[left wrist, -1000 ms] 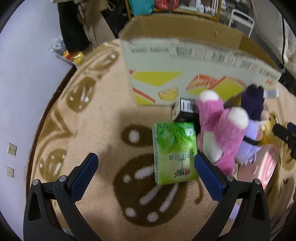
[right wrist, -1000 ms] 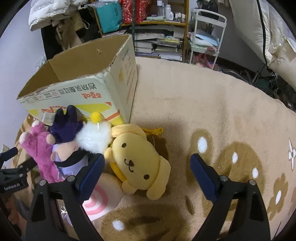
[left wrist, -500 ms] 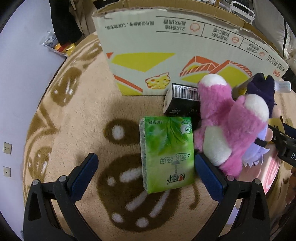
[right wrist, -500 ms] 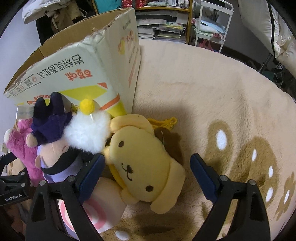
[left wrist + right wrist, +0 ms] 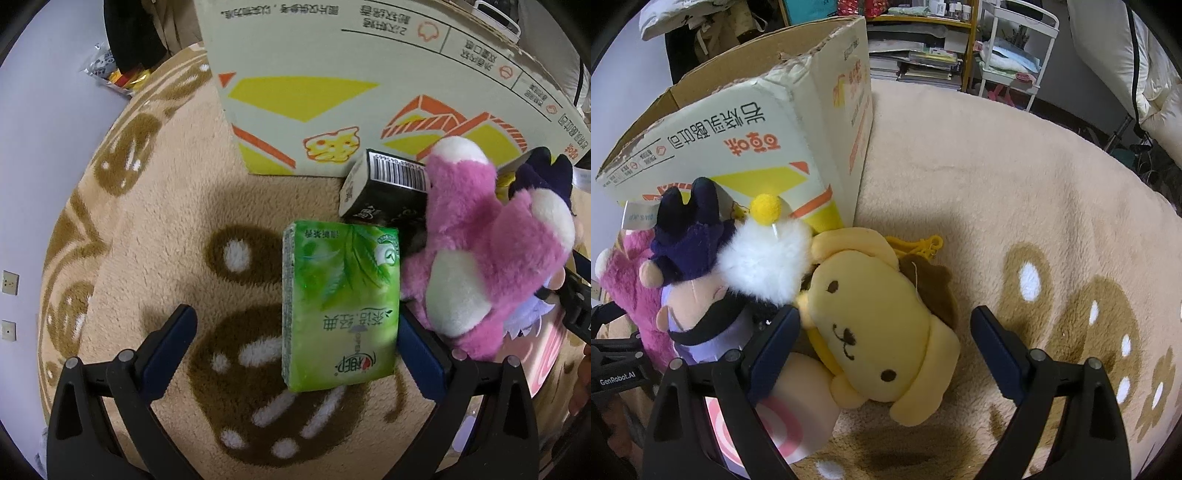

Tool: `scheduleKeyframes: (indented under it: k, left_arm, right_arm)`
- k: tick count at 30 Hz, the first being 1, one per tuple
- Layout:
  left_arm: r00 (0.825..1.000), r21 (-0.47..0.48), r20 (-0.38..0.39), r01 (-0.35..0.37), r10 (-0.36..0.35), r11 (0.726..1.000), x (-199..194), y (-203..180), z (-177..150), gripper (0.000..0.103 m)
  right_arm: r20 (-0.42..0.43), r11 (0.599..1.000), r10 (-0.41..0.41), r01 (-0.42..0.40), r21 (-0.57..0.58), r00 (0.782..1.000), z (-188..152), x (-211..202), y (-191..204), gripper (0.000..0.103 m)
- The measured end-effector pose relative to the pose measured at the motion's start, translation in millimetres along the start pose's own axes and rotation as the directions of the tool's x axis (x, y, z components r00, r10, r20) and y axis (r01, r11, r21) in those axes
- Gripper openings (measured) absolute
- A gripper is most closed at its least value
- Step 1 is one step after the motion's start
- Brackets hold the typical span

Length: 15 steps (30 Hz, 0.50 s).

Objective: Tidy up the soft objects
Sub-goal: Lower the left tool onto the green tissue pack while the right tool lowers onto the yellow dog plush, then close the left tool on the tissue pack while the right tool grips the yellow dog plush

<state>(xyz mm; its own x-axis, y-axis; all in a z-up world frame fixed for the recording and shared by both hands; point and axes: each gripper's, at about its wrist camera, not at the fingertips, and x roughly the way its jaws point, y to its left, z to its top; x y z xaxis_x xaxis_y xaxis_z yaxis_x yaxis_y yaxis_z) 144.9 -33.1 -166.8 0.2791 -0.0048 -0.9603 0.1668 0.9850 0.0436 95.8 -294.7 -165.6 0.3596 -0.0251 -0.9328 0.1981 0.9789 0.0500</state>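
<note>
Two claws were spread wide, and neither one pinched anything. The left claw (image 5: 293, 343) had its blue fingers (image 5: 168, 345) on both sides of a green tissue pack (image 5: 340, 306) that lay flat on the fuzzy tan rug (image 5: 155, 221). Its right-hand finger was just beside the pack's edge. Past the pack sat a small black box (image 5: 384, 195) and a pink plush toy (image 5: 480, 243), both close to the big cardboard box (image 5: 332, 74).

The right claw (image 5: 884, 349) hung open around a yellow dog plush (image 5: 875, 317). Next to the dog were a fluffy white toy (image 5: 764, 258), a purple doll (image 5: 690, 266) and a pink roll pillow (image 5: 794, 410), all bunched against the cardboard box.
</note>
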Motion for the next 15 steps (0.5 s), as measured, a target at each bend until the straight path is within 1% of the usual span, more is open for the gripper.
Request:
scheduleKeyframes:
  k: [1,4,5,8,9,10,14,15]
  left_arm:
    - [1.0,0.002,0.003,0.007,-0.007,1.0,0,0,0,0.093]
    - [1.0,0.022,0.014,0.02,-0.02,1.0,-3,-3,-1,0.085]
    - [1.0,0.029,0.017,0.019,-0.019,0.999,-3,-5,-2,0.084]
    - [0.999,0.041,0.024,0.027,-0.028,0.999,-4,-8,-3,0.074]
    - [0.999,0.041,0.023,0.032,-0.033,0.999,-4,-9,-3,0.069]
    - [0.999,0.04,0.023,0.035,-0.036,0.999,-5,-12,-5,0.064]
    - [0.999,0.045,0.034,0.016,-0.018,0.999,-7,-19,-10,0.059]
    - [0.999,0.045,0.038,0.014,-0.016,0.999,-7,-20,-11,0.056]
  right_arm:
    - [0.0,1.0,-0.001,0.001,0.003,1.0,0,0,0,0.097]
    - [0.003,1.0,-0.014,0.014,0.005,1.0,0,-2,-1,0.097]
    - [0.003,1.0,-0.016,0.016,0.005,1.0,1,-2,-1,0.097]
    - [0.003,1.0,-0.016,0.016,0.003,1.0,0,-3,-3,0.097]
    - [0.002,1.0,-0.014,0.014,0.004,1.0,0,-4,-3,0.097]
    - [0.002,1.0,-0.011,0.011,0.004,1.0,0,-4,-3,0.094]
    - [-0.004,1.0,0.018,-0.018,0.022,1.0,-1,-6,-4,0.086]
    - [-0.008,0.999,0.041,-0.041,0.026,0.999,-2,-6,-4,0.081]
